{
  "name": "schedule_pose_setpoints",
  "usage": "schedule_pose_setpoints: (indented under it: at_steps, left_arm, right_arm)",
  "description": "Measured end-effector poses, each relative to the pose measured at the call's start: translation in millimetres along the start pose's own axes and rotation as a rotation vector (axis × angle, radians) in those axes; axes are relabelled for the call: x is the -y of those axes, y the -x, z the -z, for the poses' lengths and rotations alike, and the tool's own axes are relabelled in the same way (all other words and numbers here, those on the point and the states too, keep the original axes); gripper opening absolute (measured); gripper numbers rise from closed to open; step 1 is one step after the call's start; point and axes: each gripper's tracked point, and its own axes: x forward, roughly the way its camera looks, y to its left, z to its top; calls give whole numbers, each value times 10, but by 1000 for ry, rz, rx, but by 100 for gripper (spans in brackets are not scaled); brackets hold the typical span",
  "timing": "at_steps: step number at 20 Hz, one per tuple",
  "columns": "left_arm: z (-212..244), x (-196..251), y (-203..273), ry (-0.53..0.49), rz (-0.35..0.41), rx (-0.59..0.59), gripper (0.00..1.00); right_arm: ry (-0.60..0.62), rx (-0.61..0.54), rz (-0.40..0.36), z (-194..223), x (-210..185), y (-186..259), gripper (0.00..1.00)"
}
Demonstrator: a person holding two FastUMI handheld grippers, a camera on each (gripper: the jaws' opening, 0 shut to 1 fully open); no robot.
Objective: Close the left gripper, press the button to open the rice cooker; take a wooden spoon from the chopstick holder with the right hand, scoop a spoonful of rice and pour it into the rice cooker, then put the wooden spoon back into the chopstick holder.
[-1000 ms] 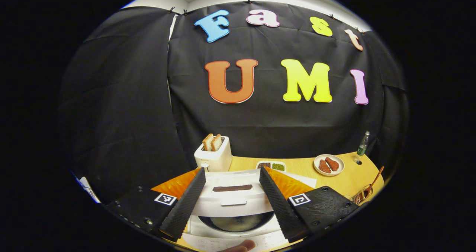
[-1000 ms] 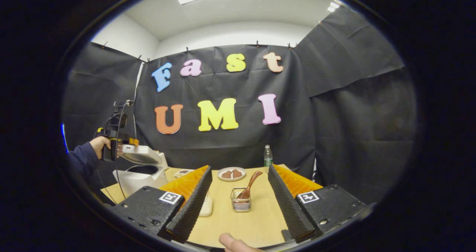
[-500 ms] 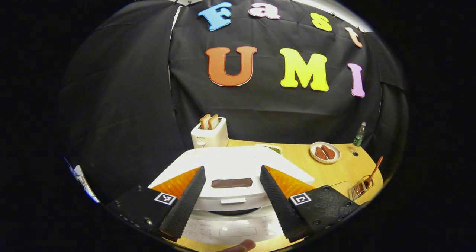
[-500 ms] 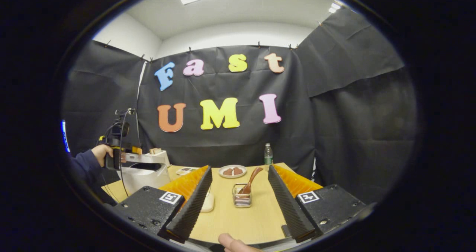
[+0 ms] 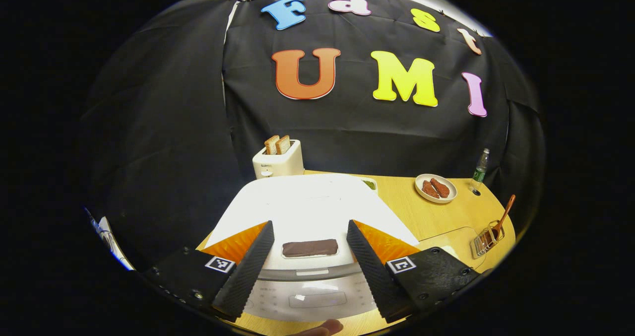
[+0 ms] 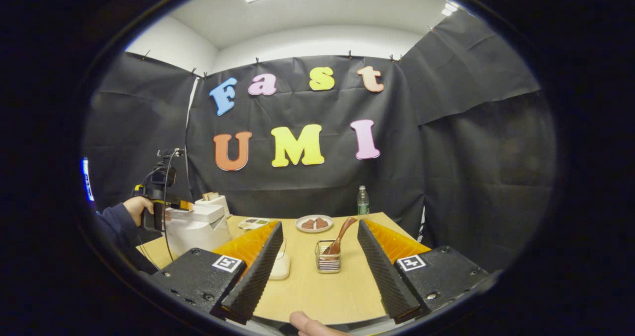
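Wooden spoon [image 6: 340,235] upright in chopstick holder [image 6: 328,263], handle leaning right, right gripper [image 6: 317,271] wide open, empty, left gripper [image 5: 308,264] open over rice cooker [image 5: 307,217]

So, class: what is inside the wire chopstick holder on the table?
A wooden spoon stands in the chopstick holder, its handle leaning up and out to the right. The wire hides the bowl end, so nothing else can be made out inside.
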Motion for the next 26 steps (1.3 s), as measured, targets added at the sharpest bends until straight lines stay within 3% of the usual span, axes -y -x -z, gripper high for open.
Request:
schedule_pose_setpoints:
  at_steps: [15, 26]
  left_arm:
    - [212, -31, -23, 23, -12, -72, 98]
    - [137, -40, -71, 62, -40, 12, 98]
  right_arm:
    - [11, -10, 5, 26, -53, -75, 98]
    - [23, -32, 15, 21, -43, -274, 98]
